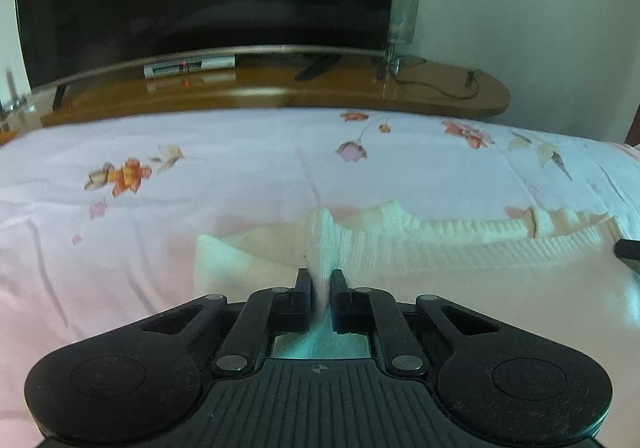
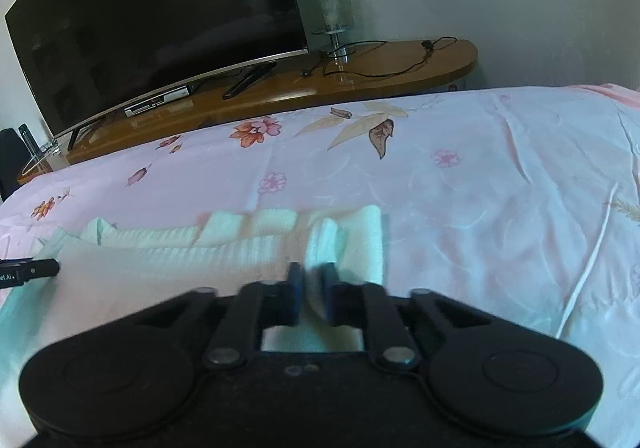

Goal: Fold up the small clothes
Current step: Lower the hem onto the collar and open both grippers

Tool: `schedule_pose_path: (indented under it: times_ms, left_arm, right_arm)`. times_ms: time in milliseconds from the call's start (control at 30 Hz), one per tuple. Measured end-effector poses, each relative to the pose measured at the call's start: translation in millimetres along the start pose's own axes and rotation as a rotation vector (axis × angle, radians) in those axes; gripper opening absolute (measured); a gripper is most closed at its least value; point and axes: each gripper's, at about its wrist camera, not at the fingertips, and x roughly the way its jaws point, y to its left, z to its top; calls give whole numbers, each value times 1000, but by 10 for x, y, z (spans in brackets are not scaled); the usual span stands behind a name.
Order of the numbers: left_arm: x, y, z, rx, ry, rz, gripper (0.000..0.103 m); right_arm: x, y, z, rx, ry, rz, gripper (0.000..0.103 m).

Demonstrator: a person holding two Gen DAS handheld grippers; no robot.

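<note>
A pale cream ribbed knit garment (image 1: 420, 244) lies on the floral bedsheet (image 1: 200, 188). My left gripper (image 1: 320, 276) is shut on a pinched ridge of the garment near its left end. In the right wrist view the same garment (image 2: 180, 252) stretches to the left, and my right gripper (image 2: 311, 272) is shut on a raised fold near its right end. The tip of the right gripper shows at the right edge of the left view (image 1: 628, 250); the left gripper's tip shows at the left edge of the right view (image 2: 32, 270).
A wooden TV bench (image 2: 360, 80) runs behind the bed with a large dark TV (image 2: 160, 16), a set-top box (image 2: 156, 102), a glass lamp (image 2: 330, 4) and black cables (image 2: 380, 64). A white cord (image 2: 588, 264) lies on the sheet at right.
</note>
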Motion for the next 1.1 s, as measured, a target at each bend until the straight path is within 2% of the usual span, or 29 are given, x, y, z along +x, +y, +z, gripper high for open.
schedule_pose_path:
  times_ms: [133, 267, 400, 500, 600, 633, 700, 733, 767, 800, 833, 867, 933, 1000, 1033, 1067, 1100]
  left_arm:
    - [-65, 55, 64, -58, -65, 32, 4]
    - [-13, 148, 139, -106, -84, 61, 4]
    - [75, 217, 135, -144, -93, 117, 4]
    - [194, 231, 89, -131, -48, 141, 4]
    - [149, 236, 42, -143, -24, 77, 5]
    - [120, 232, 37, -139, -21, 63, 5]
    - [83, 215, 33, -113, -11, 38, 7]
    - [81, 209, 36, -101, -3, 32, 20]
    - [73, 204, 41, -96, -1, 34, 50]
    - [52, 200, 41, -97, -11, 46, 68]
    - [10, 193, 34, -98, -42, 45, 94]
    - [-32, 176, 30, -96, -67, 44, 98]
    - [-33, 113, 35, -69, -62, 30, 98]
    - [33, 62, 28, -42, -23, 28, 98]
    - [59, 38, 16, -26, -14, 40, 84]
    - [94, 18, 1, -8, 1, 63, 56]
    - [134, 22, -11, -4, 15, 73, 52]
  right_arm:
    - [-97, 0, 35, 3, -61, 6, 4]
    - [-106, 78, 142, -30, -108, -2, 4]
    - [35, 108, 154, -56, -103, -38, 4]
    - [193, 90, 104, -61, -79, -72, 4]
    - [294, 111, 68, -86, -40, -83, 5]
    - [263, 93, 83, -73, -36, -67, 8]
    - [180, 21, 99, -26, -23, -18, 29]
    - [145, -1, 99, -14, -22, -8, 30]
    - [119, -18, 96, -10, -20, 2, 29]
    - [108, -30, 94, -5, -13, 7, 28]
    - [101, -39, 95, 4, -11, 8, 28]
    - [111, -35, 100, 6, -6, 13, 28]
    - [160, 26, 104, -24, 12, 16, 25]
    - [217, 105, 105, -62, 23, -3, 15]
    - [212, 128, 109, -66, 12, -13, 10]
    - [199, 139, 123, -65, -1, -16, 5]
    - [167, 145, 145, -64, -25, -21, 5]
